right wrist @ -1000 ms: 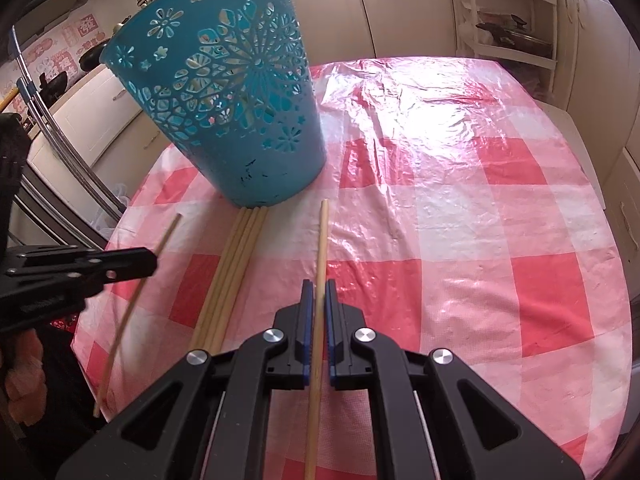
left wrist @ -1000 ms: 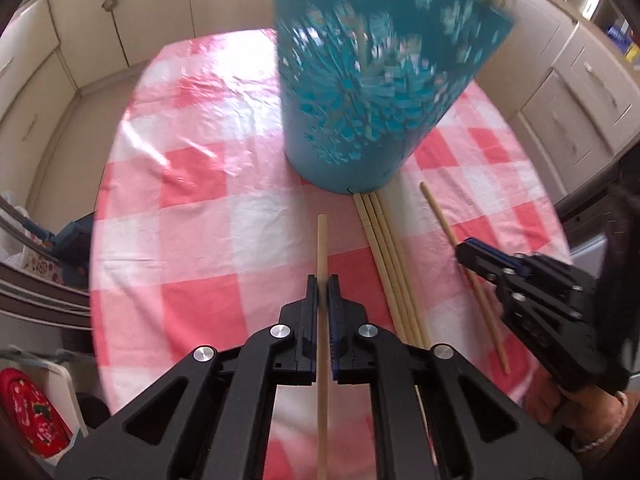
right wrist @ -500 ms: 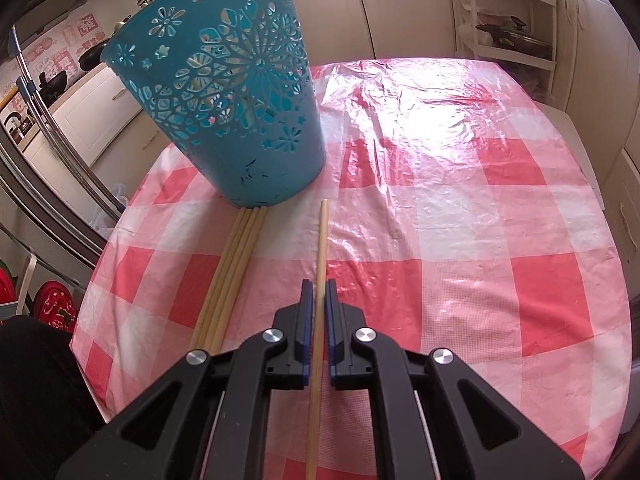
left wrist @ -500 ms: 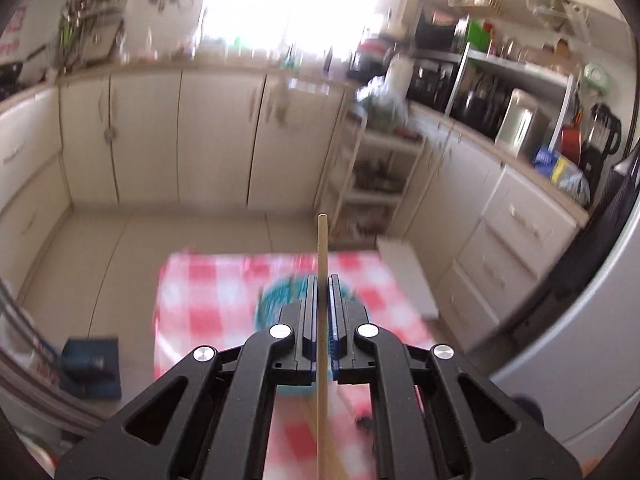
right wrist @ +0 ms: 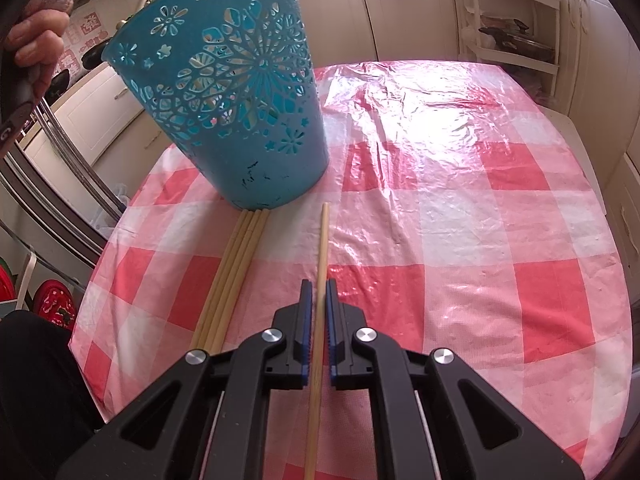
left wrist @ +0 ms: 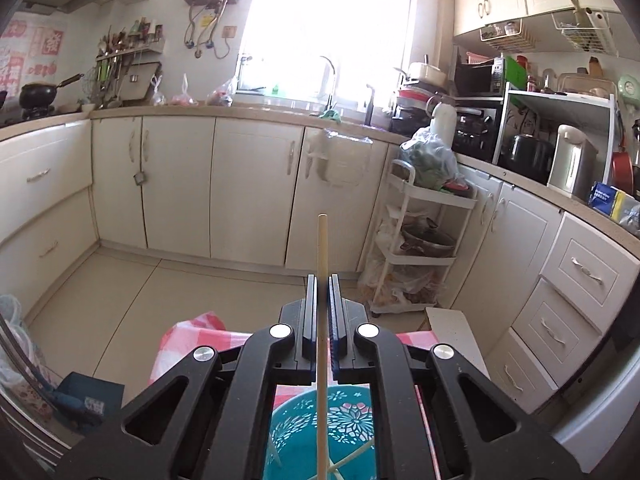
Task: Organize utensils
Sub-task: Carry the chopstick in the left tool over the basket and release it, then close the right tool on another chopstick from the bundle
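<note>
My left gripper (left wrist: pixel 322 280) is shut on a wooden chopstick (left wrist: pixel 322 248) and holds it high over the teal cut-out basket (left wrist: pixel 320 428), whose open top shows far below with chopsticks (left wrist: pixel 354 454) lying inside. In the right wrist view the basket (right wrist: pixel 240 100) stands on the checked tablecloth (right wrist: pixel 440 240). My right gripper (right wrist: pixel 316 284) is shut on another chopstick (right wrist: pixel 323 240) that lies along the cloth, its tip just short of the basket's base. Several loose chopsticks (right wrist: pixel 232 280) lie side by side to its left, touching the basket's foot.
A person's hand (right wrist: pixel 36 40) shows at the upper left of the right wrist view, above the basket. Cream kitchen cabinets (left wrist: pixel 180 184) and a white trolley (left wrist: pixel 420 248) ring the table. A dark sleeve (right wrist: pixel 36 380) sits at the table's near left edge.
The left gripper has risen from the table with its chopstick and tilted up, now above the basket's mouth. The right gripper and its chopstick have stayed put.
</note>
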